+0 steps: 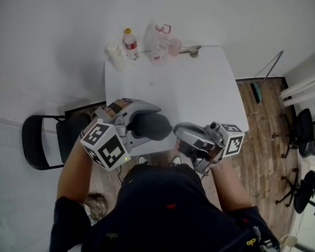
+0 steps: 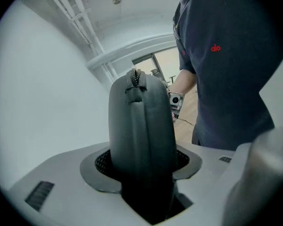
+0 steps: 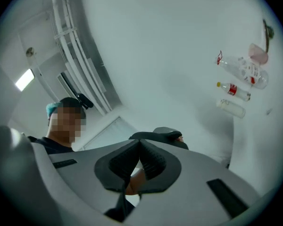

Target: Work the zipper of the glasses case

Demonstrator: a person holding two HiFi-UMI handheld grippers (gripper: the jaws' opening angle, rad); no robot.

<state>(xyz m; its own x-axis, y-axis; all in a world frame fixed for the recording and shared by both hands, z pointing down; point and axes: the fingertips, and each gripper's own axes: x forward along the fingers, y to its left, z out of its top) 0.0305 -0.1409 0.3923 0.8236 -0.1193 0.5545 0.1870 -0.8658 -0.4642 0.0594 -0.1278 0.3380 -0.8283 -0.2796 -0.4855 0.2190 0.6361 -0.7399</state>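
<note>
My left gripper (image 1: 142, 125) is shut on the dark grey glasses case (image 1: 153, 126), held in the air in front of the person, just off the table's near edge. In the left gripper view the case (image 2: 141, 126) stands upright between the jaws of the left gripper (image 2: 142, 166), its zipper running up the middle to the pull (image 2: 136, 80) at the top. My right gripper (image 1: 179, 135) hovers just right of the case's free end. Its pads (image 3: 151, 161) meet with nothing between them, and the right gripper (image 3: 139, 157) points up toward the wall.
A white table (image 1: 199, 93) lies ahead. Along its far edge stand a red-labelled bottle (image 1: 129, 43), a white bottle (image 1: 115, 55) and clear plastic containers (image 1: 160, 41). A black chair (image 1: 42, 140) is at the left. Office chairs (image 1: 304, 130) stand on the wooden floor at the right.
</note>
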